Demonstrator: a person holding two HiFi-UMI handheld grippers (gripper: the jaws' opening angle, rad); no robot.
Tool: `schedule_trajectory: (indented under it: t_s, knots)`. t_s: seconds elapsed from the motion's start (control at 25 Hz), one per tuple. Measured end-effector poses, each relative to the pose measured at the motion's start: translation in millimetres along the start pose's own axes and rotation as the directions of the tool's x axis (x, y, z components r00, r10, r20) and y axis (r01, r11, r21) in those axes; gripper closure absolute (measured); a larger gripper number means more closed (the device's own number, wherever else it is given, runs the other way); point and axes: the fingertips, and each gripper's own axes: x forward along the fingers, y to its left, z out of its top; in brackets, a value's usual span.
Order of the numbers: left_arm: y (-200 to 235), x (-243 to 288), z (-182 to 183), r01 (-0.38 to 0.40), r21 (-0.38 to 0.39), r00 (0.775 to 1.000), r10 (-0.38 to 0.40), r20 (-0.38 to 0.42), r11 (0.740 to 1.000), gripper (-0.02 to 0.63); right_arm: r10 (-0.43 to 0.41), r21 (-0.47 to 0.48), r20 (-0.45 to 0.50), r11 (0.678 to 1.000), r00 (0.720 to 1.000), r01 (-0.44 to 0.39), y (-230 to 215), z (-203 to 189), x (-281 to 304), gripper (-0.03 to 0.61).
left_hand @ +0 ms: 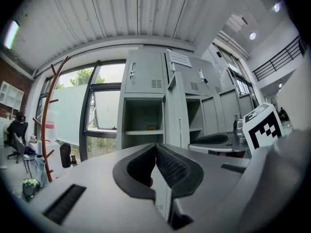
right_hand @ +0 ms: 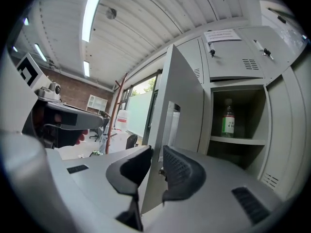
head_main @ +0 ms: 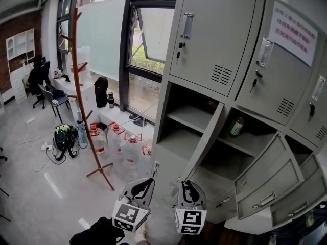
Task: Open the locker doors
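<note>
At the bottom of the head view the two tools sit side by side, both pointing level at the lockers. The left gripper (head_main: 139,189) has its dark ribbed pads pressed together at the tips with nothing pinched between them, as its own view shows (left_hand: 155,152). The right gripper (head_main: 188,190) has its pads spread with a clear gap (right_hand: 156,161). The edge of an open grey metal locker door (right_hand: 180,106) shows through that gap, with a small key hanging at the lock, and the pads do not press on it.

That door (head_main: 207,144) stands swung out towards the person from the middle row of the tall grey steel locker bank (head_main: 219,45). To its left is an open compartment with a bare shelf (head_main: 189,119). To its right is another open compartment, where a green glass bottle (head_main: 235,126) stands upright on the shelf. Lower right, two more doors (head_main: 265,172) hang open. The top-row doors are shut with keys in their locks (head_main: 180,47), and one bears a white paper notice with red print (head_main: 294,32).

Further left, clear plastic water jugs with red caps (head_main: 130,152) stand on the floor beside a brown wooden coat stand (head_main: 82,96), under a large window
</note>
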Motion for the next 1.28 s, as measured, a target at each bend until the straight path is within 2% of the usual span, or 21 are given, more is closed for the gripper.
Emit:
schedule_trajectory:
  t_s: [0.56,0.96,1.28]
  knots:
    - [-51,11,6,0.084,0.015,0.996,-0.084,0.009,0.996,0.589,-0.118,0.014,-0.014,0.993,0.993,0.118,-48,-13,-41,0.529]
    - [-78,25,4,0.130,0.024,0.992,-0.130,0.000,0.991,0.589,-0.195,0.037,-0.023,0.980,0.981,0.196,-87,-24,-57,0.535]
    - [-86,30,2,0.144,0.032,0.990,-0.144,-0.010,0.989,0.589,-0.204,0.049,-0.018,0.978,0.979,0.204,-94,-26,-60,0.537]
